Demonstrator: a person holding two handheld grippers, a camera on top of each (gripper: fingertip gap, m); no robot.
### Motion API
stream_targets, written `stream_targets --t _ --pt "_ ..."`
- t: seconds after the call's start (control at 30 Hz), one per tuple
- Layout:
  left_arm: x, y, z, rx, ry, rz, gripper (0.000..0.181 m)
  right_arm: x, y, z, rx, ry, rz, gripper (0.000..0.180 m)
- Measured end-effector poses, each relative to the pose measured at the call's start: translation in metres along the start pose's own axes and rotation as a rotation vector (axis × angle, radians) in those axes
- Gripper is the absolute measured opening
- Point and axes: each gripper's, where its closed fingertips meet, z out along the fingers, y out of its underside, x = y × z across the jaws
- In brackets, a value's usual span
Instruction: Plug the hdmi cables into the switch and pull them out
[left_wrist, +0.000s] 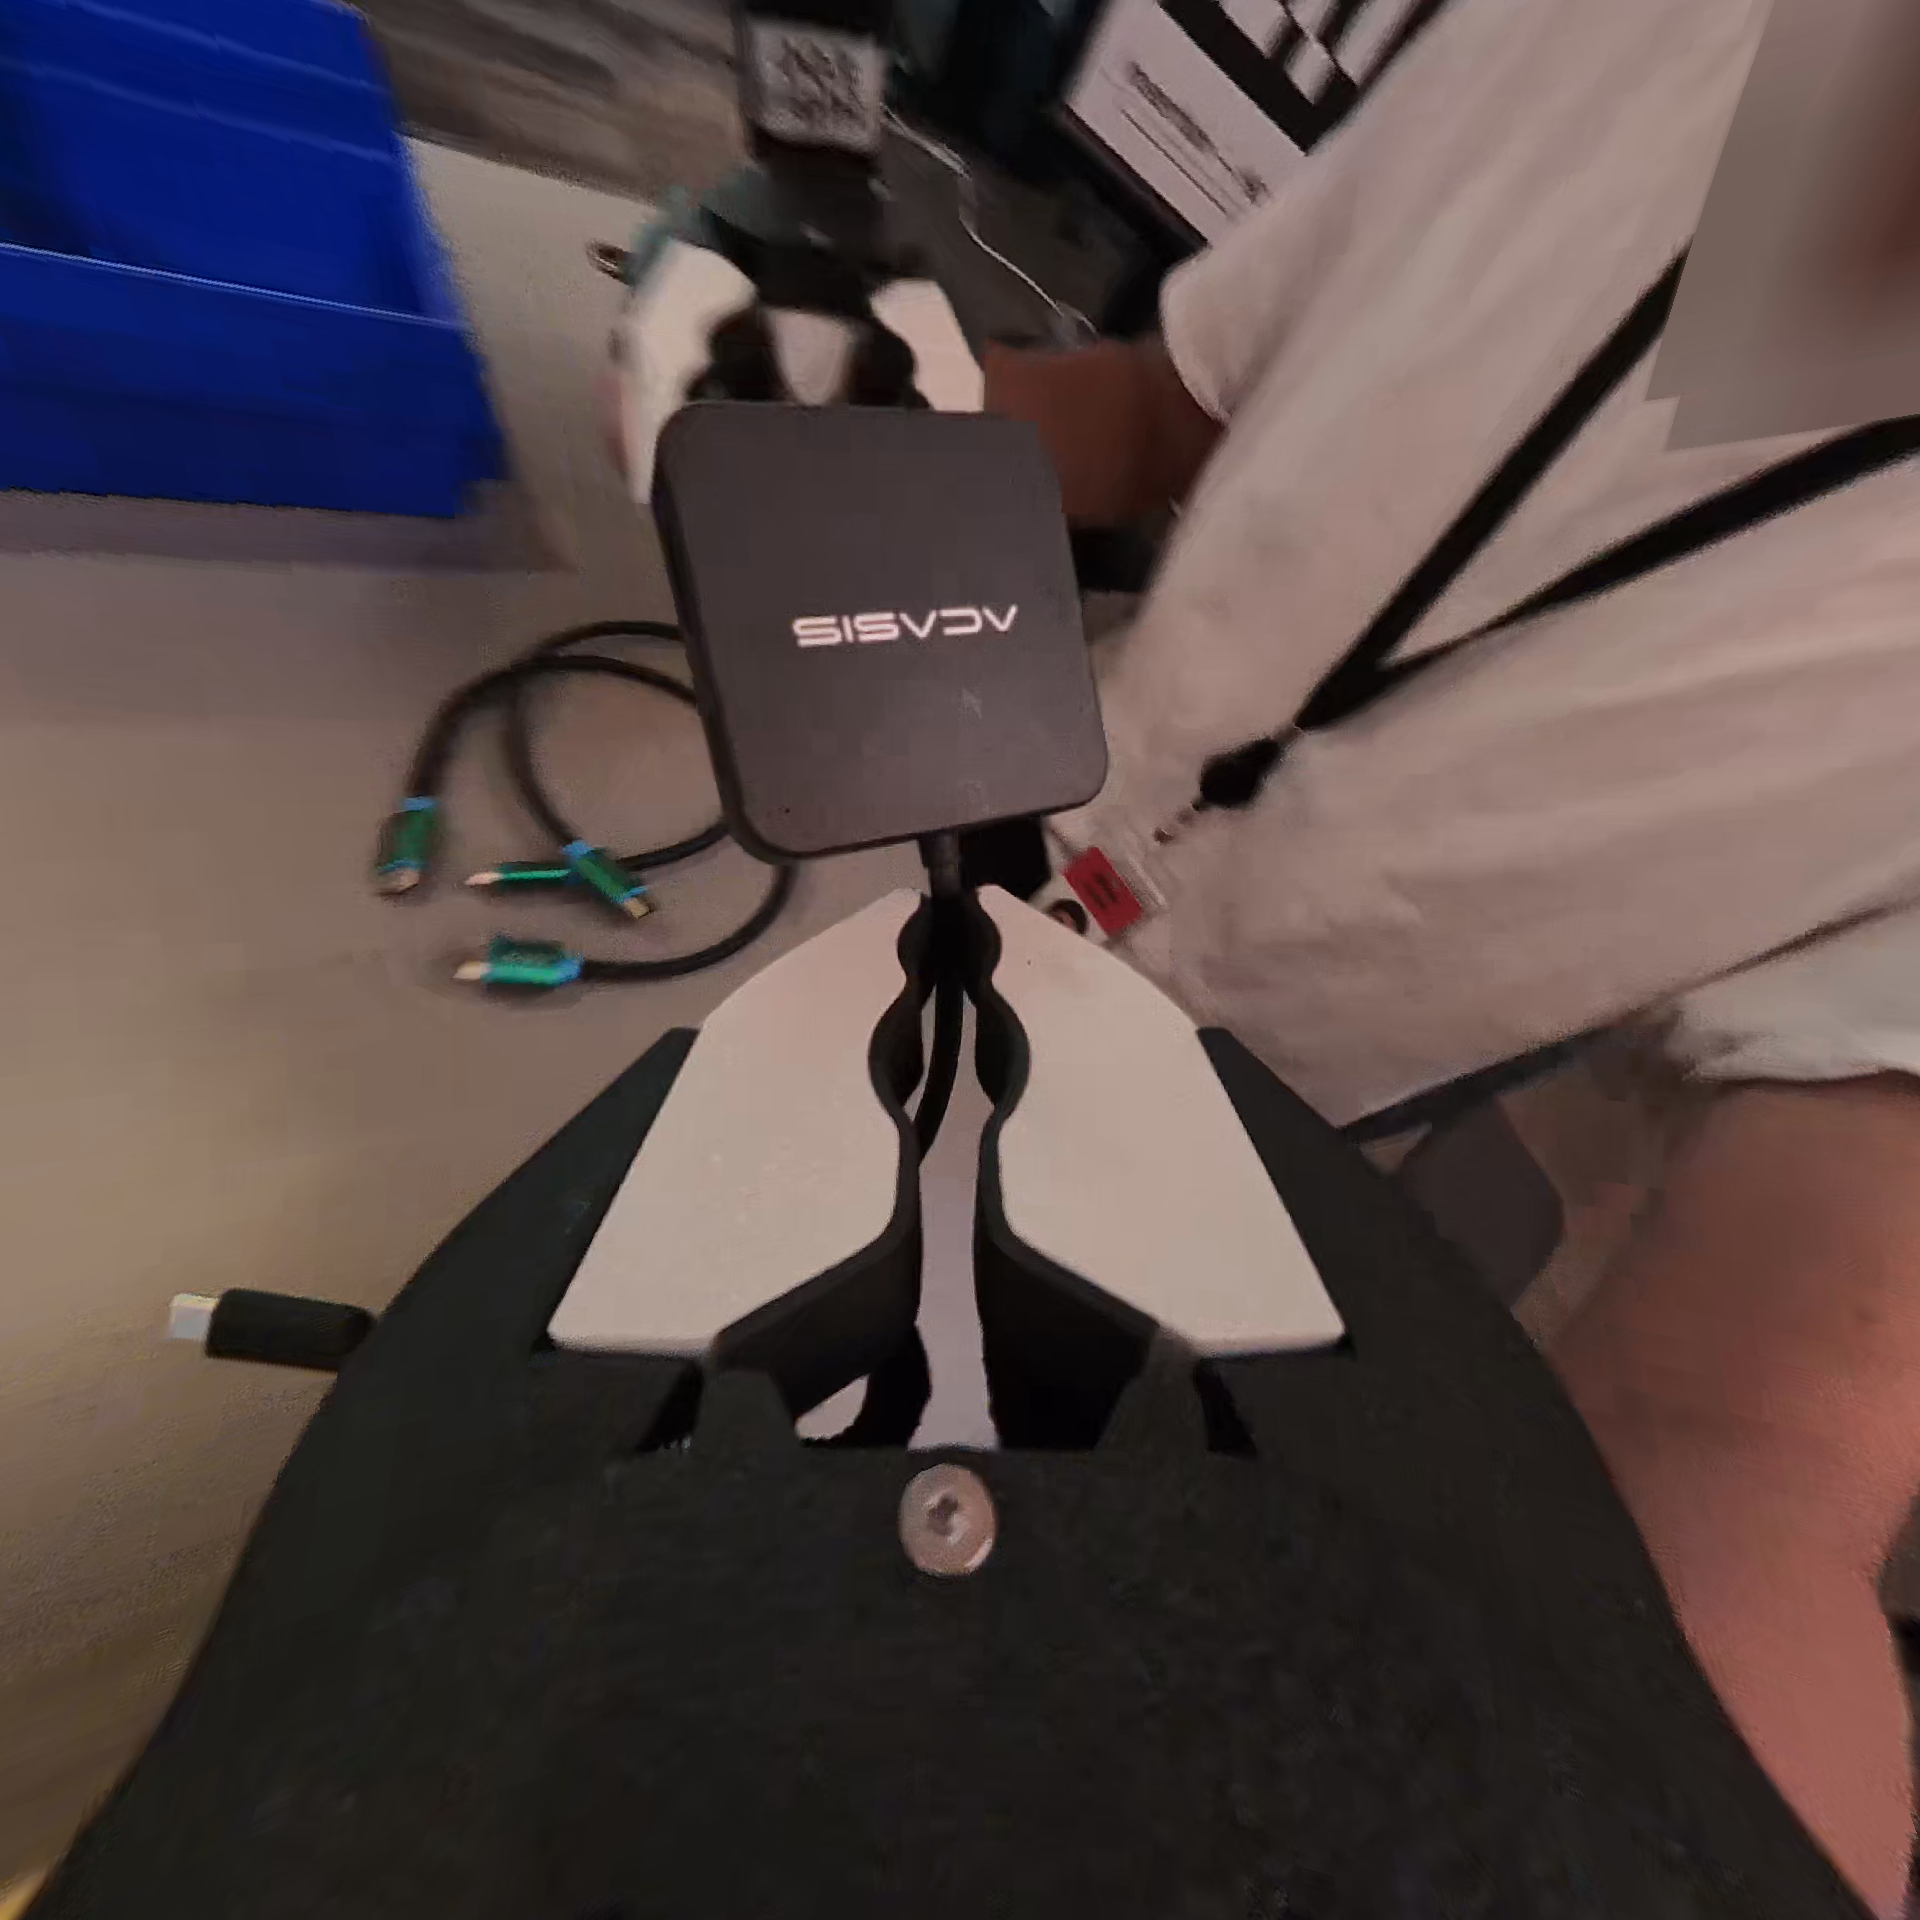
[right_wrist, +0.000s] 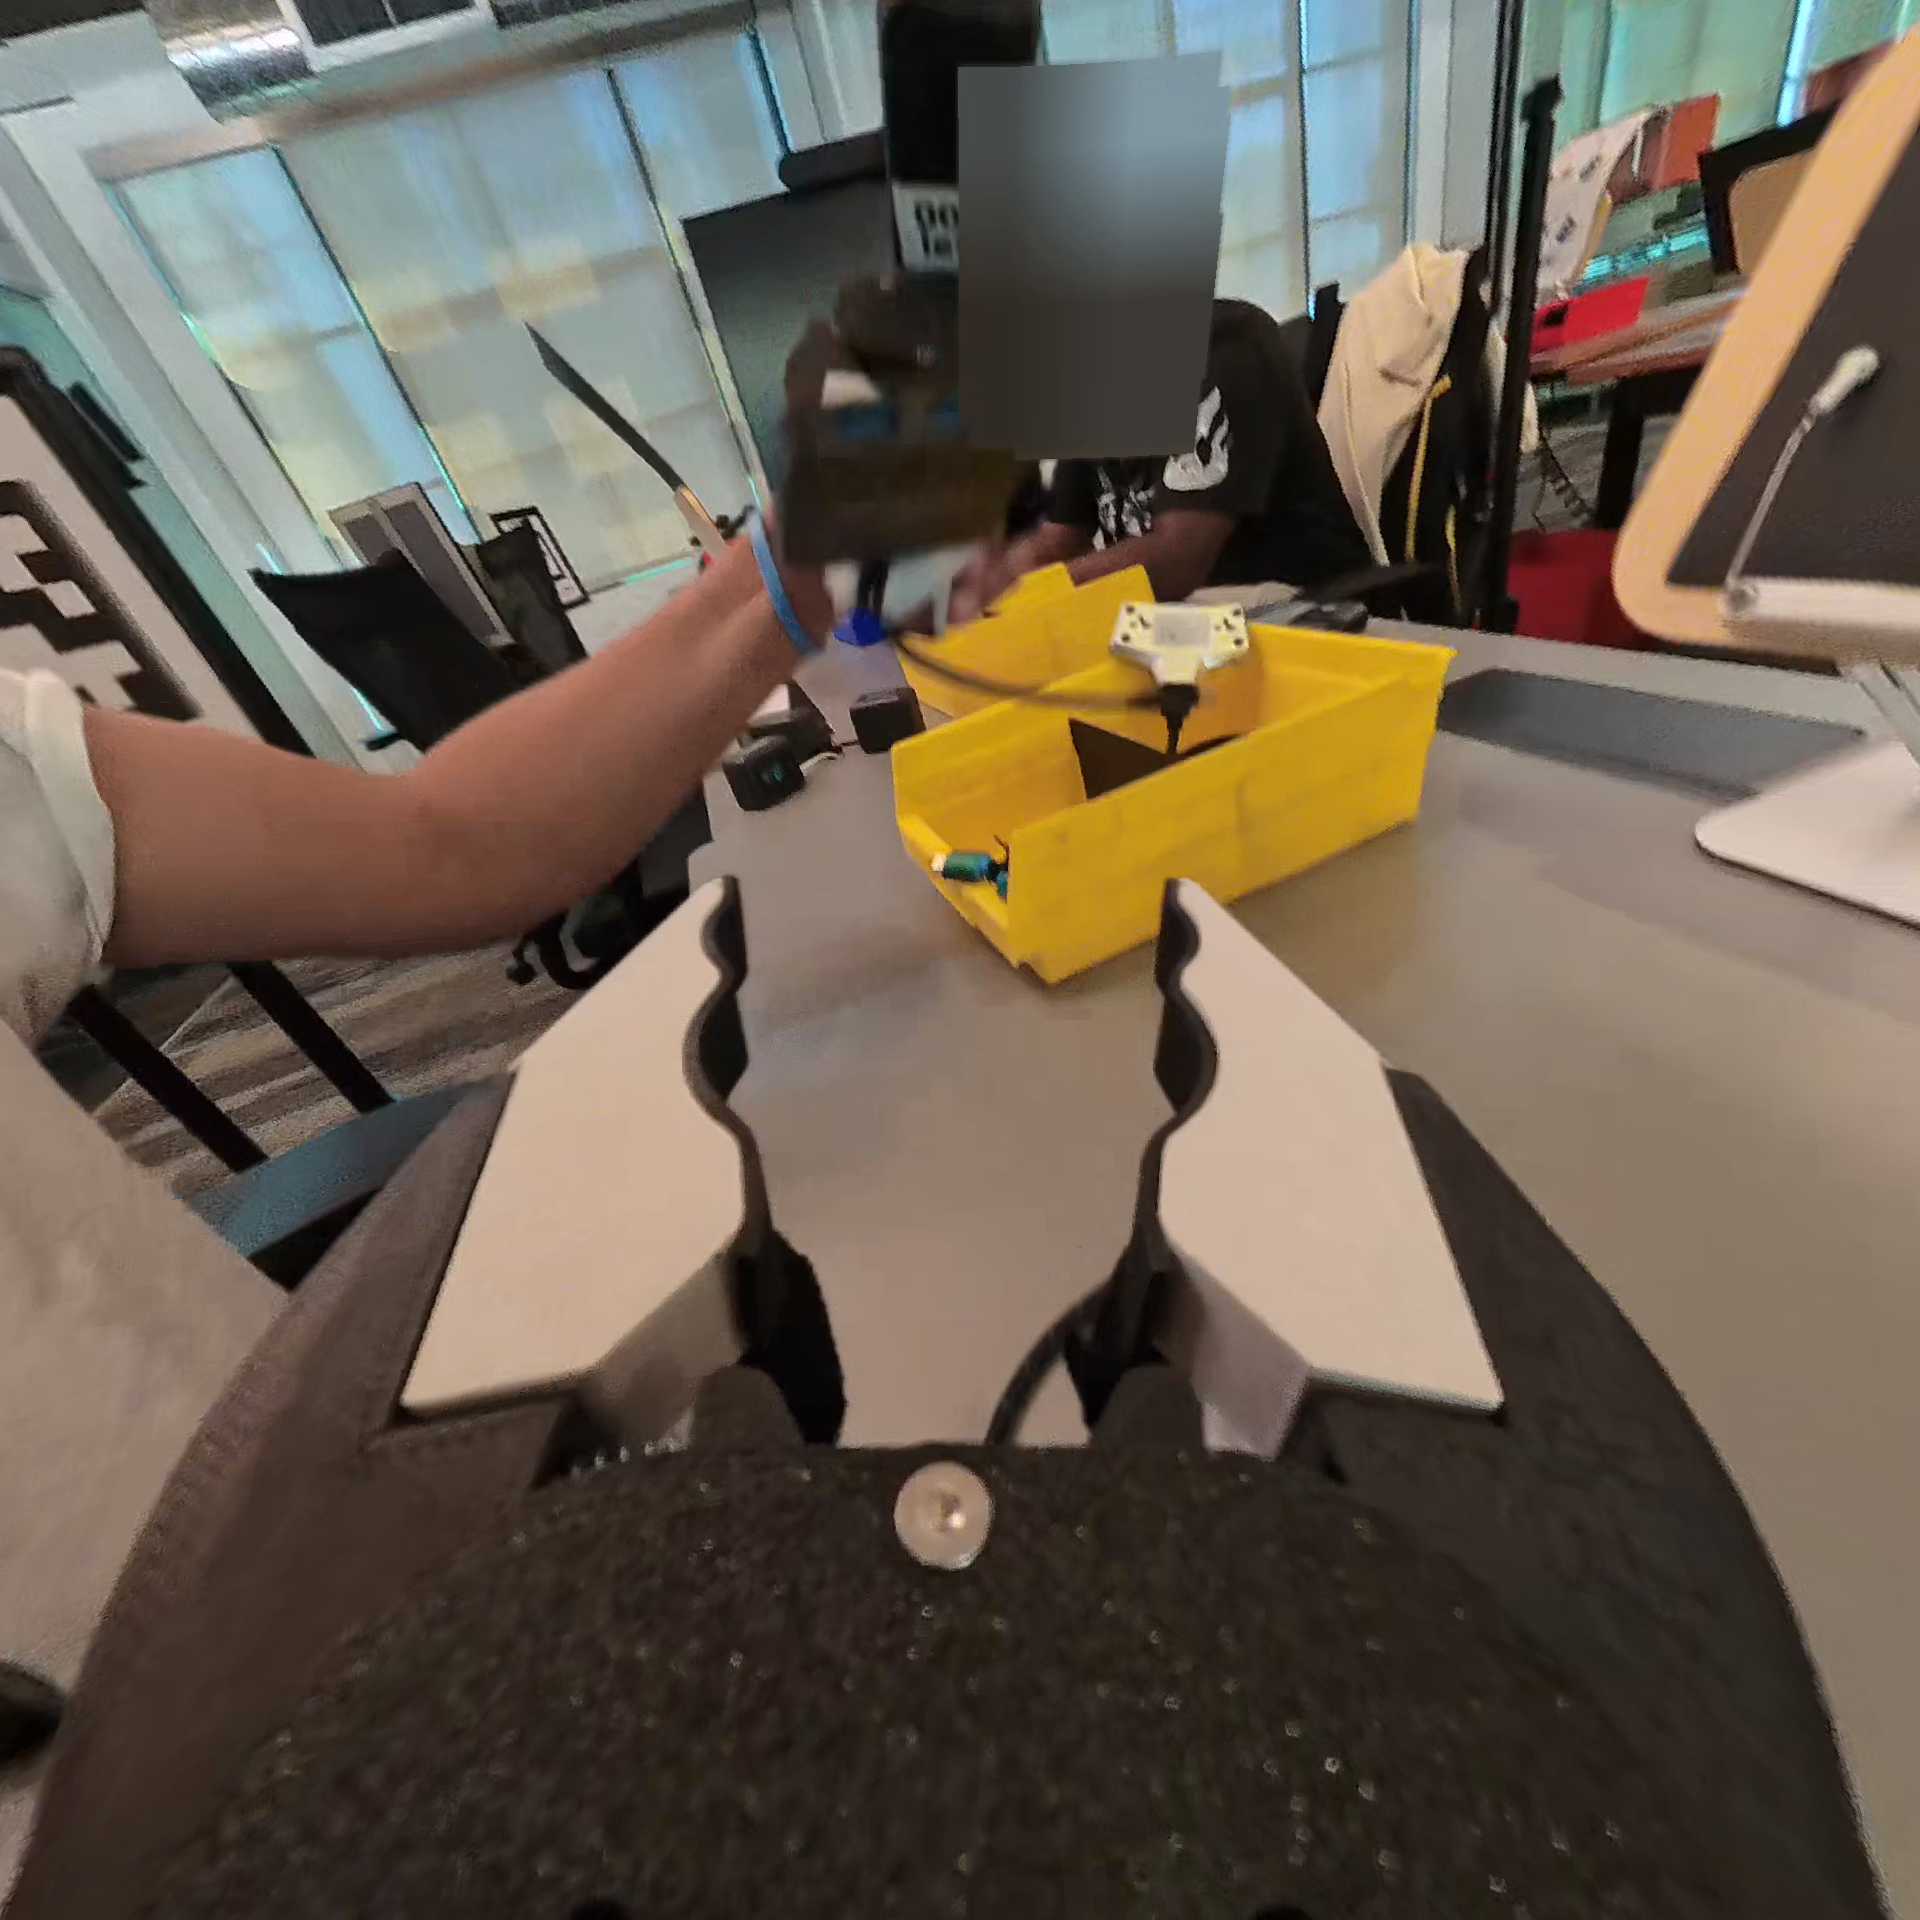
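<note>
In the left wrist view my left gripper (left_wrist: 951, 909) is shut on the thin black lead of the switch (left_wrist: 878, 623), a flat black square box that sits just beyond the fingertips, off the table. Black HDMI cables (left_wrist: 582, 790) with several green and blue plugs (left_wrist: 530, 961) lie loose on the grey table (left_wrist: 208, 1091) below and to the left, none plugged in. My right gripper shows blurred behind the switch (left_wrist: 800, 343). In the right wrist view my right gripper (right_wrist: 951, 904) is open and empty above the table (right_wrist: 1558, 1143).
Blue bins (left_wrist: 208, 291) stand at the back left. A black plug with a white tip (left_wrist: 260, 1325) lies by my left finger. Yellow bins (right_wrist: 1195, 821) hold another green plug (right_wrist: 971, 868). A monitor stand (right_wrist: 1818, 831) is right. A person's arm (right_wrist: 416, 831) crosses left. Spacing between my two grippers at the tips: around 15 cm.
</note>
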Motion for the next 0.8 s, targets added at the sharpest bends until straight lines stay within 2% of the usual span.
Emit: stream_targets --t 0.1,0.17,0.23,0.3,0.37,0.43,0.53,0.63,0.73,0.8 --pt "0.007 -0.004 0.046 -0.016 0.103 0.057 0.004 -0.011 -0.011 0.021 0.021 -0.046 -0.021 0.097" --pt "0.003 -0.008 0.066 0.014 0.127 0.070 0.004 -0.019 -0.017 0.028 0.091 -0.057 -0.048 0.101" --pt "-0.002 -0.007 0.080 0.045 0.138 0.066 0.004 -0.025 -0.016 0.029 0.124 -0.043 -0.084 0.096" --pt "-0.010 -0.006 0.089 0.078 0.140 0.043 0.004 -0.025 -0.009 0.029 0.109 -0.017 -0.127 0.073" --pt "-0.023 -0.007 0.092 0.130 0.101 -0.002 0.004 -0.017 -0.007 0.025 0.115 0.051 -0.147 0.073" --pt "-0.040 -0.013 0.087 0.209 0.023 -0.084 0.008 -0.004 -0.004 0.020 0.104 0.140 -0.182 0.072" --pt "-0.071 -0.022 0.071 0.339 -0.188 -0.259 0.038 0.027 0.006 0.010 0.012 0.394 -0.384 0.072" --pt "-0.075 -0.033 0.073 0.370 -0.398 -0.263 0.057 0.049 0.017 0.000 -0.089 0.618 -0.605 0.072" --pt "-0.072 -0.042 0.091 0.306 -0.601 -0.254 0.062 0.058 0.029 0.000 -0.163 0.732 -0.738 0.072" --pt "-0.074 -0.040 0.101 0.235 -0.716 -0.271 0.053 0.059 0.035 0.002 -0.210 0.783 -0.831 0.073"
